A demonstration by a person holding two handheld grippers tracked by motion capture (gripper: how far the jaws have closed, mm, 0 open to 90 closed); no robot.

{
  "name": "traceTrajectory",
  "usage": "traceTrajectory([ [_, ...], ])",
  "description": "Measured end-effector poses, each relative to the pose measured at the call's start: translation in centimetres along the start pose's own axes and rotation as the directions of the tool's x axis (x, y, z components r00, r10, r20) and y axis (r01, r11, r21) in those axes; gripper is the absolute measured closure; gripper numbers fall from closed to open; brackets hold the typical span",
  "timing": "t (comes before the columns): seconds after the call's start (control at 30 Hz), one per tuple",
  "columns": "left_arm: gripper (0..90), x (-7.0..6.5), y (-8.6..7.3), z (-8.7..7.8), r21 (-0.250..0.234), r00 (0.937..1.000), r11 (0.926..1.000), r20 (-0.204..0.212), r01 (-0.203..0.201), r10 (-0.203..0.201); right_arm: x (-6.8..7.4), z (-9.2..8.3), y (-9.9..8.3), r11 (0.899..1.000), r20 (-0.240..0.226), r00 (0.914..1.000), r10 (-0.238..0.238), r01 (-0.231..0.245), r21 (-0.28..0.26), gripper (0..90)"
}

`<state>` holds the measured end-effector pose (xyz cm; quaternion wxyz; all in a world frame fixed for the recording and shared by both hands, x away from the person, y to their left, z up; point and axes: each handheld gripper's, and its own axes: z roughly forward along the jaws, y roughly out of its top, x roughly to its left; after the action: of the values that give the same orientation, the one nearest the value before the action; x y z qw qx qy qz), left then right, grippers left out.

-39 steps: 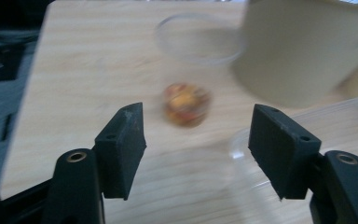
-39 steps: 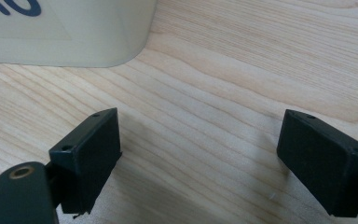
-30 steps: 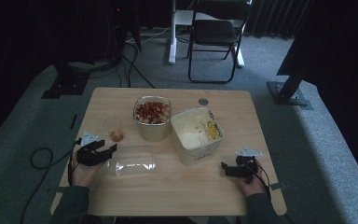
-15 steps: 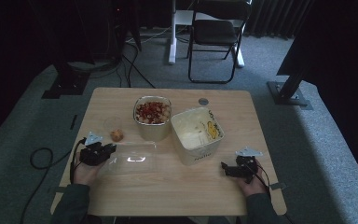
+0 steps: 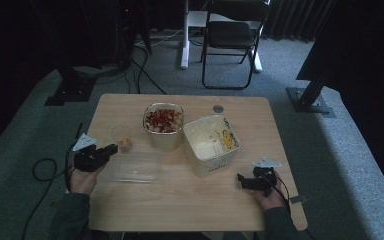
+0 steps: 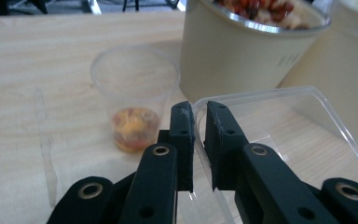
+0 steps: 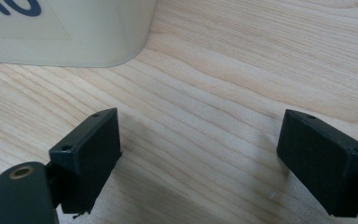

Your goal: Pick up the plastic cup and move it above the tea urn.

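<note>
Left gripper (image 6: pixel 198 122) just closed, pinching rim of clear plastic tray (image 6: pixel 279 135); small cup (image 6: pixel 134 95) just beyond. Right gripper (image 7: pixel 198 161) agape over bench (image 7: pixel 242 70).

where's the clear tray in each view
High view: clear tray lies left of centre, its left edge at the left gripper.
Left gripper view: it sits lower right, its rim corner pinched between the jaws.
Right gripper view: not in it.
Shared landmark: the round tub of red food behind the tray.
</note>
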<state>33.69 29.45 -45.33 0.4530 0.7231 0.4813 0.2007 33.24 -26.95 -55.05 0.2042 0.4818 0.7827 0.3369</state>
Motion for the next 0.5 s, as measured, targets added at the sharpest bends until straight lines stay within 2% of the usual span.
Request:
traceTrajectory([
  [0.23,82.1,-0.1,3.2,-0.9,-0.058,0.9994,0.9978,-0.011,-0.033,0.033,0.0,0.0,0.0,1.000,0.000,1.0000,0.000,0.000,0.001,12.9],
  [0.5,82.3,-0.3,7.2,-1.4,-0.126,0.9988,0.9910,0.013,-0.046,0.048,0.0,0.0,0.0,1.000,0.000,1.0000,0.002,-0.002,0.001,12.9],
])
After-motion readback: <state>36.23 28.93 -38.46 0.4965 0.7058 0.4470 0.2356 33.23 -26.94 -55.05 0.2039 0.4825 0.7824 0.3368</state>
